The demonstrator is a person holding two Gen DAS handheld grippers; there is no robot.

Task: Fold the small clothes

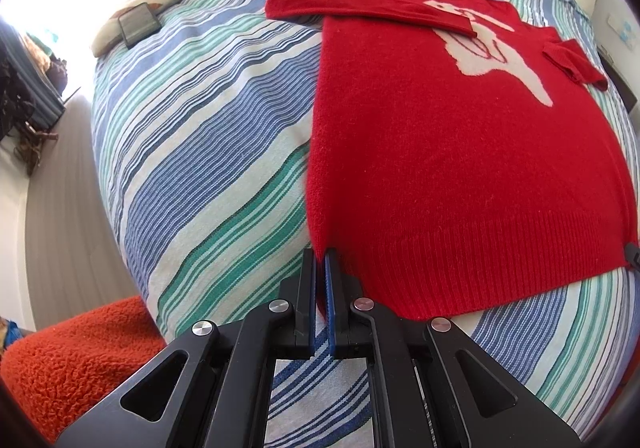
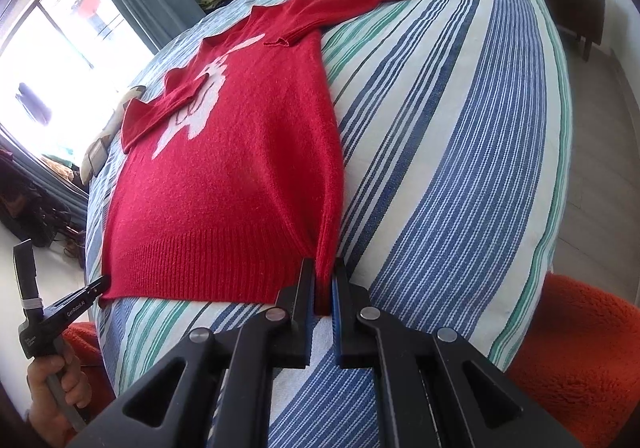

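Red sweater [image 1: 460,168] lying flat on bed [image 1: 208,152], sleeves folded in. Left gripper [image 1: 320,260] and right gripper [image 2: 323,272] pinching hem corners. Next, likely: lifting hem toward collar, evenly.

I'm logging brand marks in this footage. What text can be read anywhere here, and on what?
"GenRobot.AI": white print along the side of the left gripper, seen in the right wrist view.
A small white label lower on that gripper's body: too small to read.
The sweater carries a white picture, no lettering.
The striped bedspread has no text.
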